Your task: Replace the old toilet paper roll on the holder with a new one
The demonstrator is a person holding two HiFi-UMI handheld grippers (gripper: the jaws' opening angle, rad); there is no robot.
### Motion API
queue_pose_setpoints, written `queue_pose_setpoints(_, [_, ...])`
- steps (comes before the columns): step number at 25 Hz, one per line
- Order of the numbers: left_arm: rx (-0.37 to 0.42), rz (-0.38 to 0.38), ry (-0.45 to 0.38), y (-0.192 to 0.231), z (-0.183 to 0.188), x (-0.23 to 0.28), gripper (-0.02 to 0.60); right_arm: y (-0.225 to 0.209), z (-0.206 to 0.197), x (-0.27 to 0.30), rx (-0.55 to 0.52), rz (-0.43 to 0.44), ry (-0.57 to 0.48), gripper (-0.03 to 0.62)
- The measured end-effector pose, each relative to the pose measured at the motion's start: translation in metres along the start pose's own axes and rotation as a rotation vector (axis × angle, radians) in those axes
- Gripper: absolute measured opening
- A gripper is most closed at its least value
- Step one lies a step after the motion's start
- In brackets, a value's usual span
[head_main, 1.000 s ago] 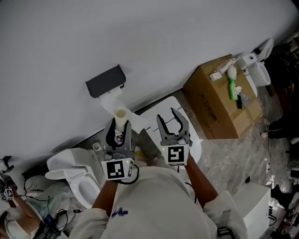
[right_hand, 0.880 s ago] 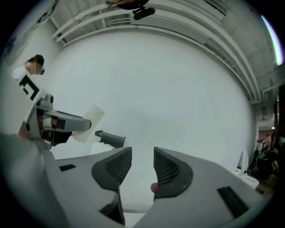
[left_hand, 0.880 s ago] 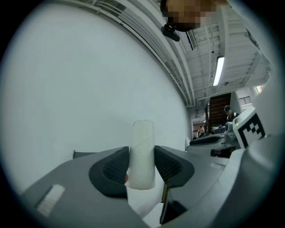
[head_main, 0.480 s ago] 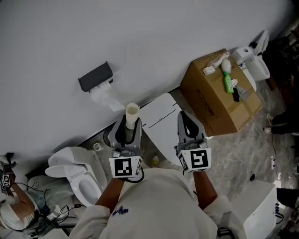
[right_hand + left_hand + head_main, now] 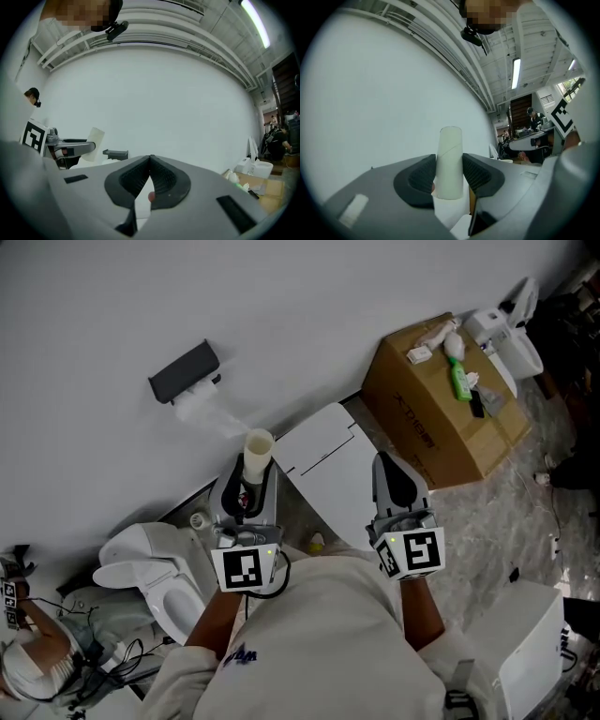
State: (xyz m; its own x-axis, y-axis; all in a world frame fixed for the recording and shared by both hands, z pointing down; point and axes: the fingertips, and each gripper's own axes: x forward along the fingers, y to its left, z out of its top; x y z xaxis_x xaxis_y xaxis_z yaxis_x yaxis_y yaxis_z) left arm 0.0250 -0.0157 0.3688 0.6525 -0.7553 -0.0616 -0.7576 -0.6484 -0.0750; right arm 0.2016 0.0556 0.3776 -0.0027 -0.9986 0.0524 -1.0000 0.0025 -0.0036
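Note:
A bare cardboard tube (image 5: 257,452) stands upright between the pads of my left gripper (image 5: 247,482), which is shut on it, a short way below the dark grey wall holder (image 5: 184,370). A tail of white paper (image 5: 204,411) hangs from the holder toward the tube. In the left gripper view the tube (image 5: 450,157) fills the gap of the left gripper (image 5: 449,174). My right gripper (image 5: 394,470) hangs to the right with its jaws shut on nothing. The right gripper (image 5: 150,162) view shows the holder (image 5: 116,153) and the tube (image 5: 94,139) off to the left.
A brown cardboard box (image 5: 433,423) with a green bottle (image 5: 462,381) and small items on top stands at the right by the wall. A white toilet (image 5: 150,568) sits lower left. A white panel (image 5: 328,470) lies on the floor between the grippers.
Both grippers drew back from the wall. The left carried the tube away from the holder. The right gripper's jaws went from open to shut and it rolled.

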Motion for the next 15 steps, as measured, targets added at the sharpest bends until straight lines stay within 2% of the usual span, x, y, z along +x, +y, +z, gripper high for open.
queue_pose_setpoints(3, [0.025, 0.000, 0.013, 0.003, -0.008, -0.004, 0.183, 0.002, -0.004, -0.003, -0.002, 0.002, 0.005, 0.003])
queue_pose_setpoints(10, [0.022, -0.039, 0.032, -0.008, -0.018, -0.003, 0.183, -0.008, -0.007, -0.015, 0.004, -0.025, 0.022, 0.003])
queue_pose_setpoints(15, [-0.022, -0.055, 0.018, -0.019, -0.012, 0.004, 0.183, -0.018, -0.006, -0.022, 0.005, -0.052, 0.022, 0.003])
